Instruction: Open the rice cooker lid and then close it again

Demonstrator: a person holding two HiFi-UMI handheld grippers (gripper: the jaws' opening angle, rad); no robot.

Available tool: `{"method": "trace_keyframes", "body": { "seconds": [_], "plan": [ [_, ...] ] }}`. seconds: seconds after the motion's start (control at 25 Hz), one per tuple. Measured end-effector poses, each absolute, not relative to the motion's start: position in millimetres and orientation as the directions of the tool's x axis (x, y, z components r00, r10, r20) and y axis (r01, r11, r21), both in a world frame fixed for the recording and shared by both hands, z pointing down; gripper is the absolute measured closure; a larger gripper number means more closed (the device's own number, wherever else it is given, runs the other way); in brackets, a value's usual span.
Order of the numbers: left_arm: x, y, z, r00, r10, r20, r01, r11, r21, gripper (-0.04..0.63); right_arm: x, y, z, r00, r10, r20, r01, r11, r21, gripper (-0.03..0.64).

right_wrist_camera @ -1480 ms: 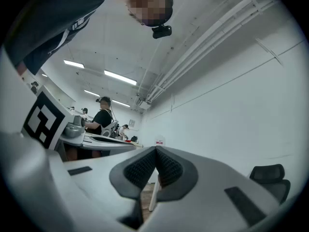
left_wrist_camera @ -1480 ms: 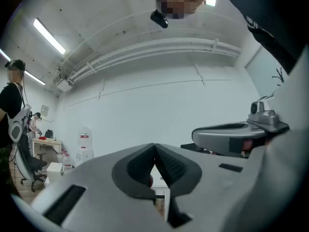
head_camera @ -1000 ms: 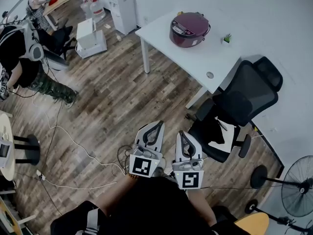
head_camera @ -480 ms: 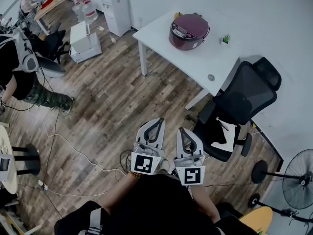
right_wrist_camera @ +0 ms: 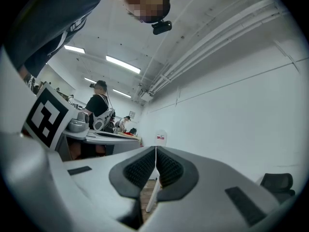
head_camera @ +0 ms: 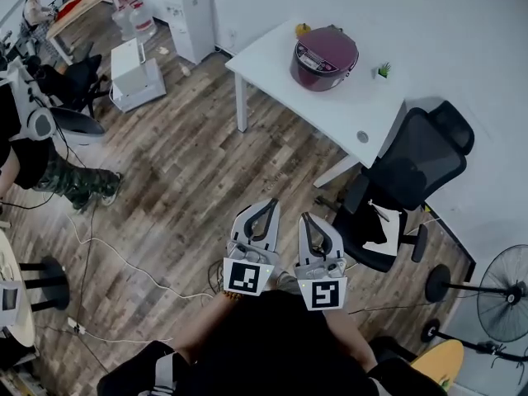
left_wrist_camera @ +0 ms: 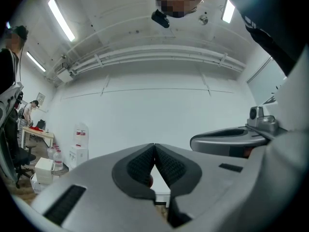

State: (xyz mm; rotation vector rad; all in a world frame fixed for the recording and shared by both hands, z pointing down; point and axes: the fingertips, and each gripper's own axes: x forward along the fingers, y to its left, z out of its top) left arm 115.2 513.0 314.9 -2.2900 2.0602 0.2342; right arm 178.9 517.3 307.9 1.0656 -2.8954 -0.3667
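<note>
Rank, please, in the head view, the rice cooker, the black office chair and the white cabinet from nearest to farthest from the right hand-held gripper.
From the right hand-held gripper:
1. Black office chair, just to its right.
2. Rice cooker, on the white table ahead.
3. White cabinet, by the far wall, ahead left.

The left gripper (left_wrist_camera: 154, 148) has jaws closed together, pointing at a white wall (left_wrist_camera: 159, 115).

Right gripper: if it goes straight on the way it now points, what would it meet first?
Probably the white table, near its slanted leg; nothing nearer shows before the right gripper. Depth is unclear.
</note>
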Motion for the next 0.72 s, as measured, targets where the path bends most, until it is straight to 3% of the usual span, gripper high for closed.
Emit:
{"method": "trace_keyframes", "body": {
  "seconds": [0.72],
  "plan": [
    [20, 454, 337, 0.04, -0.996, -0.076, -0.998, -0.044, 0.052, 0.571, 106, 445, 325, -0.753, -0.656, -0.042, -0.651, 0.736, 0.186, 0.588]
  ]
}}
